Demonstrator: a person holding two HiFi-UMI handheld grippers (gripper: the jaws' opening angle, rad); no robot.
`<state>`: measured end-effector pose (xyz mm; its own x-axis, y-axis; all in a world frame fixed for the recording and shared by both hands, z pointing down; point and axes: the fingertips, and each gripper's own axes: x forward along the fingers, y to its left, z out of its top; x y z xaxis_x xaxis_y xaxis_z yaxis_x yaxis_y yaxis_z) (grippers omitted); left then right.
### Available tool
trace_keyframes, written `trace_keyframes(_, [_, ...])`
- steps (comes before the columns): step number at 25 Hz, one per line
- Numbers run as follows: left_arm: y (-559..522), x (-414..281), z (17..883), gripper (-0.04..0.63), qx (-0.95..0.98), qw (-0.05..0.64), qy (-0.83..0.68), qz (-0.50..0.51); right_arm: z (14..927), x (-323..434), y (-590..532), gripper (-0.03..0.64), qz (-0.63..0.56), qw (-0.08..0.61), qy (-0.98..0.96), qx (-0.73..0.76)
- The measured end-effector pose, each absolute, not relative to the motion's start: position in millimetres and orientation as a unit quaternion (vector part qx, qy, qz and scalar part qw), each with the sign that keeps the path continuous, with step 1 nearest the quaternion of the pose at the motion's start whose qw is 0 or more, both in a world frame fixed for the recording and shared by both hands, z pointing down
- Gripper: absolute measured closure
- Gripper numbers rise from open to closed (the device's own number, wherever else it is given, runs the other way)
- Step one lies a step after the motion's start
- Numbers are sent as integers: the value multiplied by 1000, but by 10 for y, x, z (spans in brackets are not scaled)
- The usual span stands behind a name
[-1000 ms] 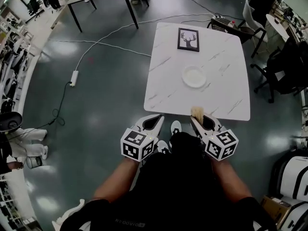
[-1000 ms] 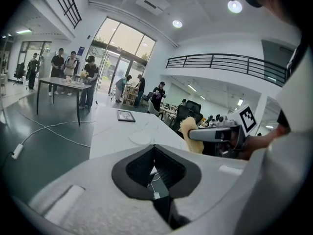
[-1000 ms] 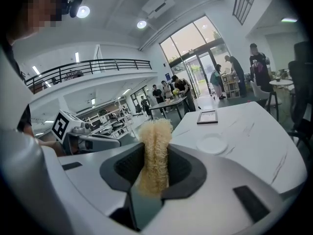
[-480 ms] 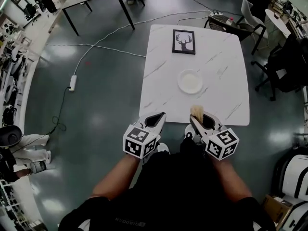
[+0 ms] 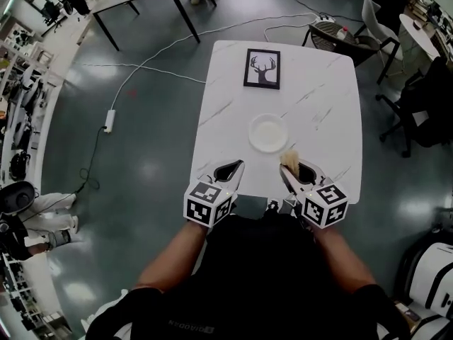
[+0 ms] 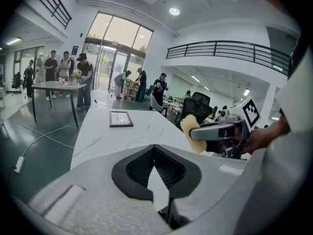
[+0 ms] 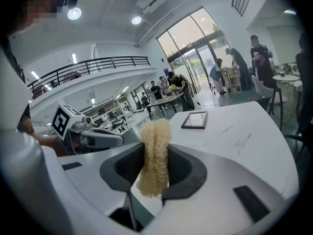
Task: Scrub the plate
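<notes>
The right gripper (image 7: pixel 154 131) has its jaws pinched on a pale, fibrous scrubber (image 7: pixel 154 153). The left gripper (image 6: pixel 154 148) has its jaws closed on nothing. The plate (image 5: pixel 267 132) sits mid-frame on the bench (image 5: pixel 325 105), just beyond both. It is unheld, so I'd guess scrubbing could skate it. A framed deer picture (image 5: pixel 262 68) lies further up — nothing stands between.

Ahead of the jaws of the left gripper (image 5: pixel 238 165) and the right gripper (image 5: pixel 286 168), the white table (image 5: pixel 322 112) lies bare up to the plate (image 5: pixel 267 132), which sits flat between their two lines of reach. Beyond the plate, well apart from it, a framed picture (image 5: pixel 262 69) lies near the far edge. Right of the right jaws the top is bare to its edge. Left of the left jaws is open floor crossed by a cable (image 5: pixel 141 69). A scrubber (image 5: pixel 289 160) fills the right jaws; the left pair meets at its tips on nothing
</notes>
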<state>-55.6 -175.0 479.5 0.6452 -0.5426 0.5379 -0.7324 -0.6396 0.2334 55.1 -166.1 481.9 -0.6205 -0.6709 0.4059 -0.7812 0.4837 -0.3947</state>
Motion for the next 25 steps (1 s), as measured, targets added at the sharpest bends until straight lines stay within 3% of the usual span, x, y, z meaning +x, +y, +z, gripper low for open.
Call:
trace_keyframes(13, [-2206,-303,4959,588,867,215,-376,247,5245,742,-2183,493,311,121,-855,397])
trace_keyframes(25, [-2750,-553,5276,588,880,236,-300,282,5654,544,-2764,494,330,163,-795,483])
